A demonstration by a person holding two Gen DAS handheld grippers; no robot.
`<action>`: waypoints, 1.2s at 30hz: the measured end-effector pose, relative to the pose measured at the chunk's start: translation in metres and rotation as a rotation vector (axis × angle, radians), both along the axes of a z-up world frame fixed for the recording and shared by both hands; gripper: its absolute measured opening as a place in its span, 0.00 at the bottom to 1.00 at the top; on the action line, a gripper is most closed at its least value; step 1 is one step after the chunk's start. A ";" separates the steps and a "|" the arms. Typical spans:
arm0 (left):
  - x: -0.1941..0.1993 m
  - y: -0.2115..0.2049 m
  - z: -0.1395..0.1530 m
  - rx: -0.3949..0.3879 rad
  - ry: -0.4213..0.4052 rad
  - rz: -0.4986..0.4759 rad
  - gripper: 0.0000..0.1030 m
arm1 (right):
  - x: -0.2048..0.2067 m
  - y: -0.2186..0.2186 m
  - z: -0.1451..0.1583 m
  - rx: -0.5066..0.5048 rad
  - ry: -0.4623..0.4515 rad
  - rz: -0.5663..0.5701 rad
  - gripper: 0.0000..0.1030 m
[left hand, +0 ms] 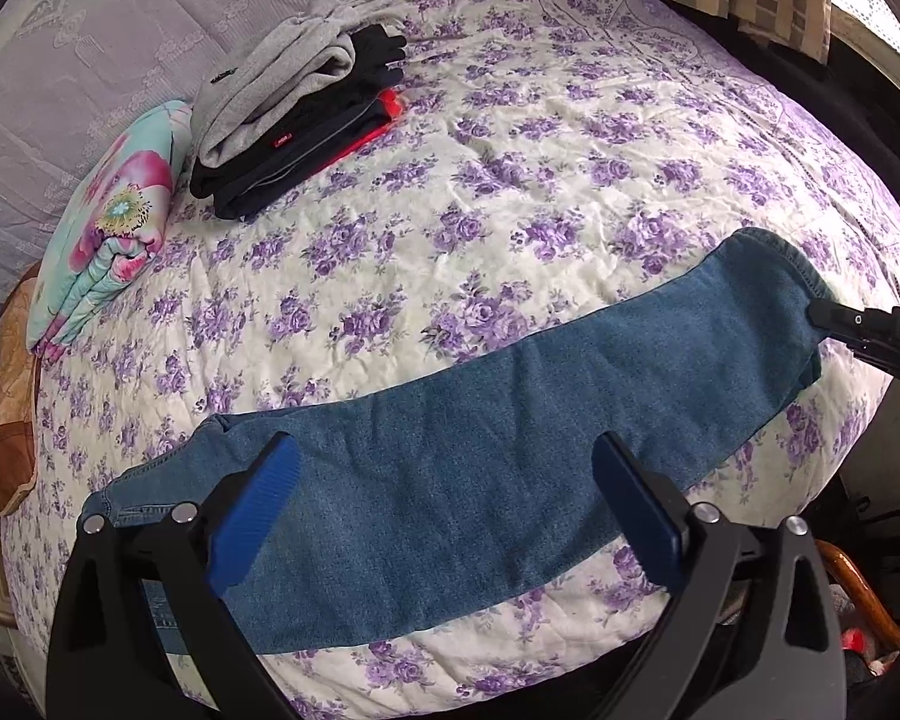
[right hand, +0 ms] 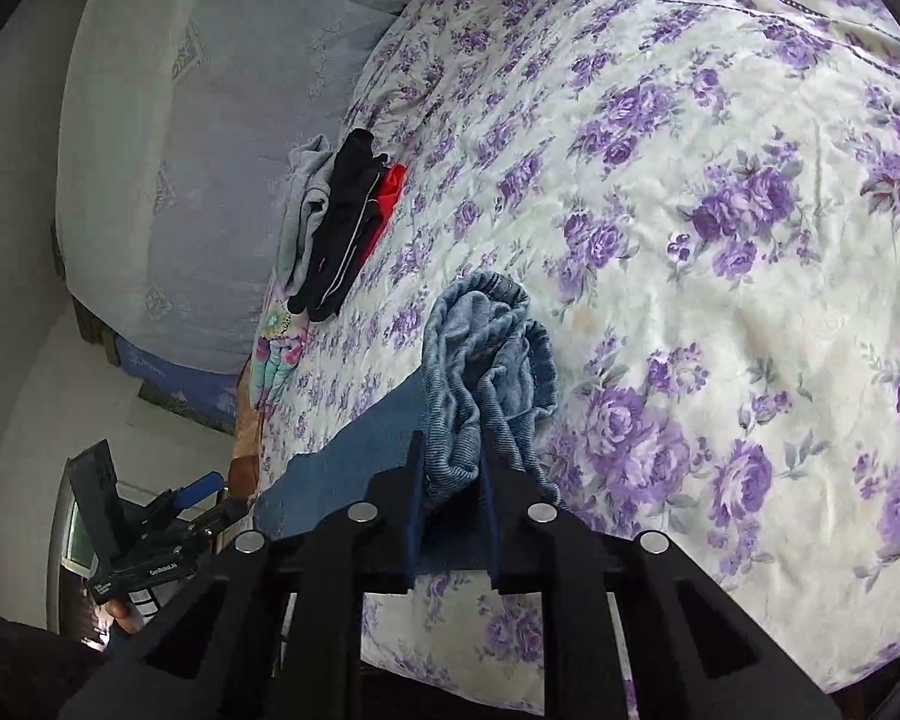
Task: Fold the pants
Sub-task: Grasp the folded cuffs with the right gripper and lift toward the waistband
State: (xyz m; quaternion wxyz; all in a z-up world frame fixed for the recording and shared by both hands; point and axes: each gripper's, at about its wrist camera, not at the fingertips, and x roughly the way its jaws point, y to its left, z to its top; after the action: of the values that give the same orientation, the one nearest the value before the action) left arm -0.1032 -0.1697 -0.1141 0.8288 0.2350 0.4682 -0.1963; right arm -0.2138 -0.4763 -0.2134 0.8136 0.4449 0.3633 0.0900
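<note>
While blue denim pants (left hand: pixel 450 480) lie folded lengthwise across the near edge of a purple-flowered quilted bedspread (left hand: pixel 510 180), two handheld grippers work at opposite ends.

The right gripper (right hand: pixel 453 480) is pinched tight on the bunched leg hems, its blue pads pressing the cloth. The left gripper (left hand: pixel 444 516) hovers over the waist end with fingers wide apart, holding nothing. Denim looks soft but fairly heavy and limp; it will likely sag and drag, so gripping the thick hems and the waistband seems safest. A stack of folded grey, black and red clothes (left hand: pixel 300 114) sits well apart, near the pillows.
</note>
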 end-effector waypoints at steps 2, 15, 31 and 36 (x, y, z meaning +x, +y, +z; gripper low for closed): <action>0.004 0.002 0.000 -0.009 0.003 0.004 0.93 | 0.006 0.002 0.016 0.008 -0.020 0.010 0.12; 0.015 0.004 0.006 -0.057 0.001 -0.022 0.93 | -0.035 0.022 0.077 -0.040 -0.116 0.003 0.11; 0.013 -0.024 -0.024 0.036 0.061 -0.035 0.93 | 0.036 -0.048 0.033 0.073 0.057 0.193 0.82; 0.010 -0.034 -0.023 0.017 0.025 -0.060 0.93 | 0.059 -0.057 -0.011 0.359 0.088 0.226 0.82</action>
State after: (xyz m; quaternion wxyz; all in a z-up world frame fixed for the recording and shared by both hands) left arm -0.0933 -0.2039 -0.1372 0.8147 0.2534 0.4729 -0.2198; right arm -0.1548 -0.5330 -0.2249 0.6896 0.5425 0.4242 0.2241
